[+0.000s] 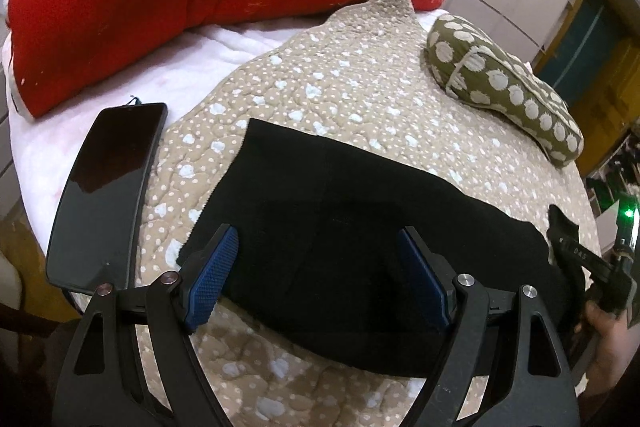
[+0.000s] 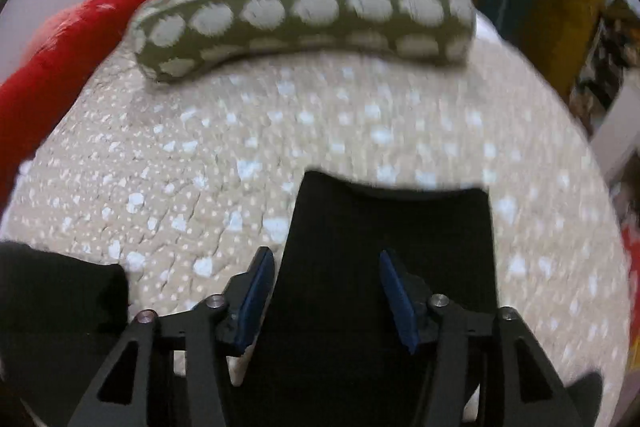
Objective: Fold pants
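- left gripper (image 1: 316,267) jaws apart, over the black pants (image 1: 340,227) at 6 o'clock, gripping nothing.
- right gripper (image 2: 326,291) parted, straddling cloth, pads clear.
- pants lie folded on dotted quilt (image 1: 340,75); likely mid-fold; next needs an edge pinch.
- phone (image 1: 108,191) 9 o'clock; spotted cushion (image 2: 304,15) 12 o'clock.

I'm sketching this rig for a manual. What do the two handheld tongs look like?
Both the left tongs and the right tongs share one build: matte black angular linkage arms with triangular cut-outs, round silver pivot pins, and flat blue pads with a fine knurled texture. From the left view, the other unit's black body carries a green light and small white lettering.
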A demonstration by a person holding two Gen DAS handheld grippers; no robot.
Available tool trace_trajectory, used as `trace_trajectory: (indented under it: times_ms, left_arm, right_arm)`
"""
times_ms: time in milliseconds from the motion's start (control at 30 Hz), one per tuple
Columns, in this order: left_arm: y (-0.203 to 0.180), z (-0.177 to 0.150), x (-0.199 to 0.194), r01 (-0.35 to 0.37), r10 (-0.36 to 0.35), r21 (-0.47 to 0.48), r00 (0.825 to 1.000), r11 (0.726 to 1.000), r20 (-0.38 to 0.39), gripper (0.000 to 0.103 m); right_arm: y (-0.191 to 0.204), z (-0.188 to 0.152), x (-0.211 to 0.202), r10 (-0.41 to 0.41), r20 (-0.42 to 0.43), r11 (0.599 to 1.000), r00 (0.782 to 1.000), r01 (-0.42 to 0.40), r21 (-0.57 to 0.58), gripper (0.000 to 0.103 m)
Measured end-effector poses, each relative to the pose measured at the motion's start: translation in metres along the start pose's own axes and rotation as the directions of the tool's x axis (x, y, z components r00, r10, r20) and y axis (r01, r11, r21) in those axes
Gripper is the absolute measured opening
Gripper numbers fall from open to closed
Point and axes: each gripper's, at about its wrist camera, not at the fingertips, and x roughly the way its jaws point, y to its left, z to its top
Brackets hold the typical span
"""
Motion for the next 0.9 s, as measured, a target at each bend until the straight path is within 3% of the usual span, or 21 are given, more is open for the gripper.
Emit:
trace_trajectory:
  times_ms: [33, 133, 233, 333, 400, 500, 600, 700, 767, 800, 833, 867, 900]
  left_arm:
    - [-0.002, 0.000, -0.001, 0.003, -0.003, 0.004, 1.000, 1.000, -0.001, 0.082]
    - [-0.005, 0.000, -0.004, 0.013, -0.013, 0.003, 1.000, 1.000, 0.001, 0.082]
    - [-0.008, -0.001, -0.006, 0.021, -0.021, 0.006, 1.000, 1.000, 0.003, 0.082]
    - [-0.012, -0.002, -0.007, 0.023, -0.023, 0.009, 1.000, 1.000, 0.003, 0.082]
    - [-0.017, -0.003, -0.007, 0.018, -0.018, 0.013, 1.000, 1.000, 0.005, 0.082]
    - [-0.029, -0.006, -0.007, 0.041, -0.040, 0.024, 0.999, 0.999, -0.009, 0.082]
    - [-0.043, -0.011, -0.011, 0.060, -0.059, 0.054, 0.998, 0.997, -0.019, 0.082]
    - [-0.054, -0.014, -0.018, 0.059, -0.059, 0.086, 0.998, 0.995, -0.004, 0.082]
    - [-0.057, -0.014, -0.020, 0.058, -0.058, 0.089, 0.998, 0.994, -0.001, 0.082]
    - [-0.058, -0.014, -0.020, 0.059, -0.058, 0.088, 0.998, 0.994, -0.005, 0.082]
    - [-0.059, -0.015, -0.019, 0.061, -0.061, 0.088, 0.998, 0.994, -0.012, 0.082]
    - [-0.060, -0.015, -0.020, 0.065, -0.063, 0.089, 0.998, 0.994, -0.018, 0.082]
    - [-0.060, -0.016, -0.020, 0.067, -0.065, 0.090, 0.998, 0.994, -0.020, 0.082]
  right_arm:
    - [-0.007, -0.002, -0.006, 0.036, 0.015, 0.999, 0.999, -0.037, 0.027, 0.005]
    - [-0.035, -0.014, -0.040, 0.101, 0.083, 0.988, 0.991, -0.110, 0.108, 0.005]
    - [-0.076, -0.042, -0.099, 0.172, 0.195, 0.960, 0.965, -0.209, 0.187, 0.005]
    - [-0.113, -0.078, -0.148, 0.139, 0.265, 0.946, 0.954, -0.207, 0.249, 0.004]
    - [-0.137, -0.106, -0.162, 0.124, 0.264, 0.924, 0.957, -0.208, 0.320, 0.004]
    - [-0.163, -0.141, -0.137, 0.132, 0.174, 0.890, 0.976, -0.194, 0.413, 0.005]
    - [-0.165, -0.154, -0.123, 0.187, 0.186, 0.850, 0.965, -0.254, 0.461, 0.006]
    - [-0.166, -0.155, -0.121, 0.239, 0.255, 0.800, 0.937, -0.339, 0.495, 0.026]
    - [-0.165, -0.156, -0.117, 0.266, 0.270, 0.778, 0.925, -0.371, 0.507, 0.027]
    - [-0.162, -0.153, -0.114, 0.268, 0.268, 0.782, 0.926, -0.371, 0.500, 0.026]
    - [-0.160, -0.149, -0.110, 0.269, 0.264, 0.790, 0.926, -0.369, 0.490, 0.011]
    - [-0.160, -0.149, -0.109, 0.267, 0.260, 0.793, 0.928, -0.365, 0.488, 0.004]
    - [-0.159, -0.149, -0.114, 0.264, 0.270, 0.796, 0.926, -0.367, 0.481, 0.004]
